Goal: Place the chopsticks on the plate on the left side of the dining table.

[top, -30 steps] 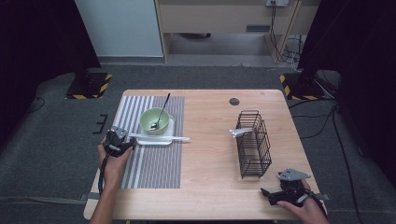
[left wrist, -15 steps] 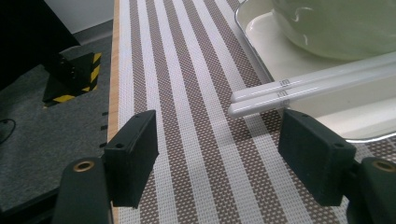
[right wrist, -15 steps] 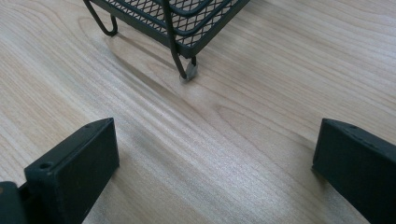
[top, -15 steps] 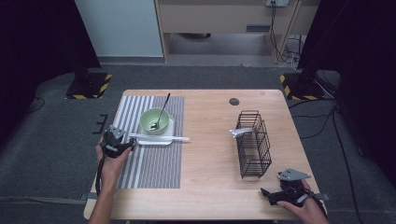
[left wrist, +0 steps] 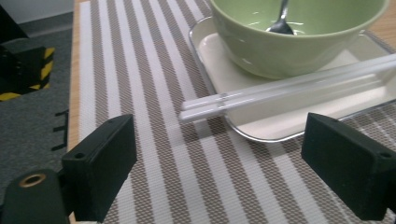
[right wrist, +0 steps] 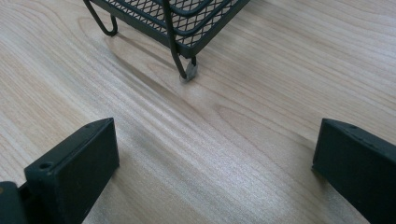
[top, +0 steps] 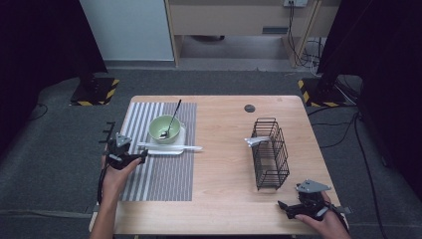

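the left claw (left wrist: 219, 172) has just opened wide, holding nothing; the chopsticks (left wrist: 289, 91) lie just ahead, maybe on the tray (left wrist: 210, 51). the right claw (right wrist: 215, 172) is open too.

A pale green glazed bowl (top: 164, 128) is seen on a cream-white rectangular tray (left wrist: 299, 112), across which translucent white plastic chopsticks (left wrist: 285, 88) are laid. Beneath them, a woven placemat striped in grey-brown and white (top: 159, 169) is spread over the light wooden table (top: 224, 169). A black wire rack (top: 270, 154) is seen too.
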### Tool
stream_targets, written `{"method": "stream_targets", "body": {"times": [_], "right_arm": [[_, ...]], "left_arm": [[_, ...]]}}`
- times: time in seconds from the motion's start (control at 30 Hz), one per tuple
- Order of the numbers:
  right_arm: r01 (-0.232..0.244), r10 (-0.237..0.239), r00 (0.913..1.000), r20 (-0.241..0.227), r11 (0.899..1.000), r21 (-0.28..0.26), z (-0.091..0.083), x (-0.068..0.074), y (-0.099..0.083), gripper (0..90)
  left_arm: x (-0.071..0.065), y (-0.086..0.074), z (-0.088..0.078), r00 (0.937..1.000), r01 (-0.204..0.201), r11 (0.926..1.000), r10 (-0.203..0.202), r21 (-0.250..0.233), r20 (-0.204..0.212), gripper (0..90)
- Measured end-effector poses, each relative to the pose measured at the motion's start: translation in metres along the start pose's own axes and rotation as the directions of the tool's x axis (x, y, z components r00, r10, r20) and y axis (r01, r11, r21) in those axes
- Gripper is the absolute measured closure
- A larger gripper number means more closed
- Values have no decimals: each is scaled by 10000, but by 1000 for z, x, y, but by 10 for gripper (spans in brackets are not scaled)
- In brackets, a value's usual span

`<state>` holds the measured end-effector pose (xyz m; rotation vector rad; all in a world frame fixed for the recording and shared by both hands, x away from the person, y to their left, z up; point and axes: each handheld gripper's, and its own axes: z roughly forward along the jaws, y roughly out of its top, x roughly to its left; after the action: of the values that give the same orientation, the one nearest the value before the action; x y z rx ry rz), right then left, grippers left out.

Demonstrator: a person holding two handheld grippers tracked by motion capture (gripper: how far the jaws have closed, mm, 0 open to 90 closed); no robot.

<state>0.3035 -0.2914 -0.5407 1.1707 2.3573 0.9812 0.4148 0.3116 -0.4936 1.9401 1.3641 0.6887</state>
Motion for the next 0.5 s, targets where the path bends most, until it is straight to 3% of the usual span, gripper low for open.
{"method": "stream_targets", "body": {"times": [0.2, 0.5], "right_arm": [[0, 0, 10000, 6, 10000, -2, 0, 0, 0, 3], [2, -2, 10000, 7, 10000, 0, 0, 0, 0, 3]], "left_arm": [[-11, 7, -3, 9997, -155, 9999, 154, 38, 214, 64], [-28, 20, -15, 9974, -379, 9989, 395, -278, 605, 59]]}}
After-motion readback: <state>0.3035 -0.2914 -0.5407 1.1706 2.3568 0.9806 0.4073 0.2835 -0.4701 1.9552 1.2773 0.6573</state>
